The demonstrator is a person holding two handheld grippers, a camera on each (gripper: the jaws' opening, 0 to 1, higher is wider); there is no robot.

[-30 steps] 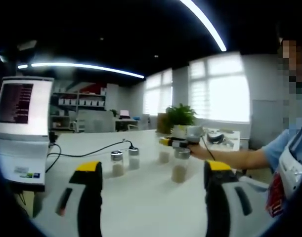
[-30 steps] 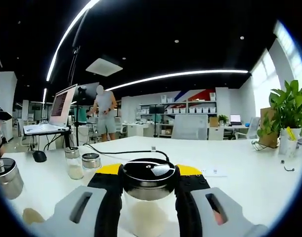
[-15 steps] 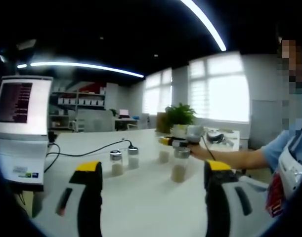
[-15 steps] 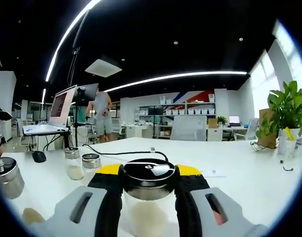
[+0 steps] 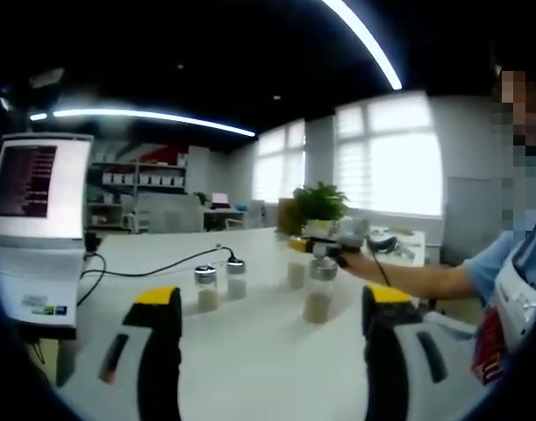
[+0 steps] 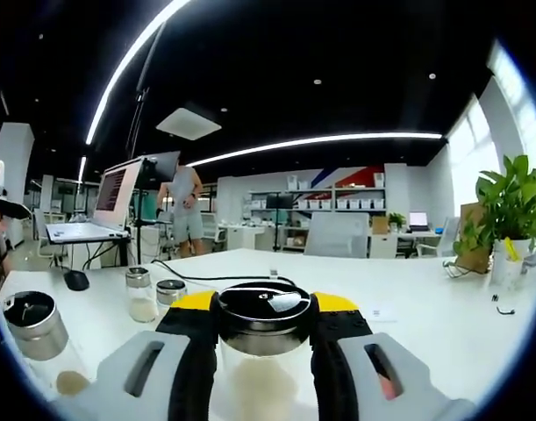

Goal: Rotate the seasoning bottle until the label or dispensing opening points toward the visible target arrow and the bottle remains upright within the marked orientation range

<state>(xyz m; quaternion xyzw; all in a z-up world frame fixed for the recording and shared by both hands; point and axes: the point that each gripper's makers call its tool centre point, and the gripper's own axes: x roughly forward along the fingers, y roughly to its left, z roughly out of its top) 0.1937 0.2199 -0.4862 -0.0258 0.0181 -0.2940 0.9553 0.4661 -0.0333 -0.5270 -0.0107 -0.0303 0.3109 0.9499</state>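
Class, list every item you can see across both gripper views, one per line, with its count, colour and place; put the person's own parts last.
Seasoning bottle: one, clear glass with a dark lid, clamped in the right hand-held gripper.
Other seasoning bottles: three, clear with metal lids; two near the cable, one at the left edge of the right gripper view.
Table: one, white.
Laptop: one, white, left end of the table.
Cable: one, black, across the table.
Potted plant: one, green, far right.
Mouse: one, dark, near the laptop.
Standing person: one, background.
Left hand-held gripper: grey with yellow tips, open.
Person's arm: one, blue sleeve.
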